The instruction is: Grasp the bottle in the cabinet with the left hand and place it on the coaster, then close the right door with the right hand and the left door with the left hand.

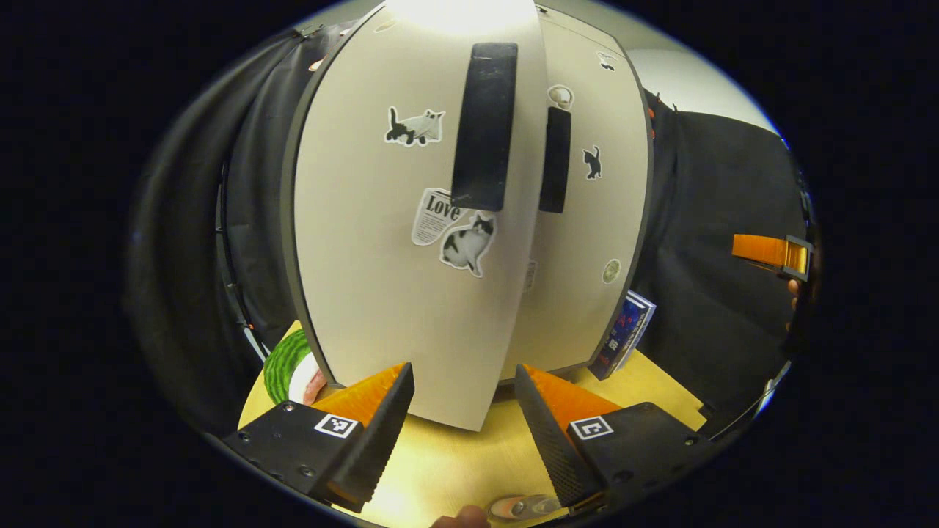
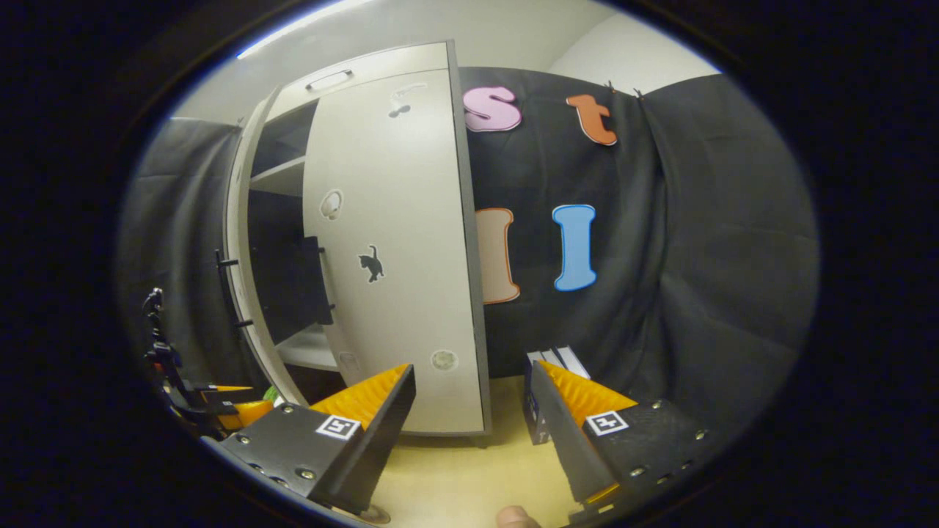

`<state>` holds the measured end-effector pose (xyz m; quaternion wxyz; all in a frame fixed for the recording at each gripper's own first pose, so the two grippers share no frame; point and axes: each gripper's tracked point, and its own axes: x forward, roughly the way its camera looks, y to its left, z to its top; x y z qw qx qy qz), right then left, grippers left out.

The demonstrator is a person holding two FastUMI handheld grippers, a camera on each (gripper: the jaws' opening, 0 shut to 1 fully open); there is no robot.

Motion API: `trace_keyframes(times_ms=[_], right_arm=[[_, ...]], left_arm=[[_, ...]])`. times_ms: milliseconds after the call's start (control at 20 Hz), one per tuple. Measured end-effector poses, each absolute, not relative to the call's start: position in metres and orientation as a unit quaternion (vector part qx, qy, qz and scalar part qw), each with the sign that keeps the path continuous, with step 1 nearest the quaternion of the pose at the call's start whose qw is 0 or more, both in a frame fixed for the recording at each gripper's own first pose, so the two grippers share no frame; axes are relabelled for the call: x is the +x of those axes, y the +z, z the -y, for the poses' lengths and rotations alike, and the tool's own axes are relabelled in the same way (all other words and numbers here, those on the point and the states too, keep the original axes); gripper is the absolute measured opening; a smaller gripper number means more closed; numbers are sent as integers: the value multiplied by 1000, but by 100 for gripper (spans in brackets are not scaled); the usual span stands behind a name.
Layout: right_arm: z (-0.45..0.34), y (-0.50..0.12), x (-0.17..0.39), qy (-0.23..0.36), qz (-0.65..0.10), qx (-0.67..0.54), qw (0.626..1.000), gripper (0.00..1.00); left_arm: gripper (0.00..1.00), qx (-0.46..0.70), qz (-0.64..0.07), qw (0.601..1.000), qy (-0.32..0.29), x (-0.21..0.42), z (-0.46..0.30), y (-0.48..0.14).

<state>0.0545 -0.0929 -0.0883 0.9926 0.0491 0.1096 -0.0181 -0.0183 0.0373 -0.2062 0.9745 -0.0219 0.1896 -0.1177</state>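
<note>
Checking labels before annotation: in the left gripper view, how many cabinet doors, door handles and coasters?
cabinet doors: 2
door handles: 2
coaster: 1
Total: 5
</note>
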Motion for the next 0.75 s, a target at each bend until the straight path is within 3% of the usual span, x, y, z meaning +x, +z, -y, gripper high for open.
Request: trace_keyframes(times_ms=[100,750], right_arm=[[97,-91,53,-21,-111,50,992,93],[109,-87,46,-7,-101,49,994,96]], left_arm=[[90,-23,-192,974,-120,-19,-35,-207],[89,-9,-180,979,-90,-34,-35,-183]])
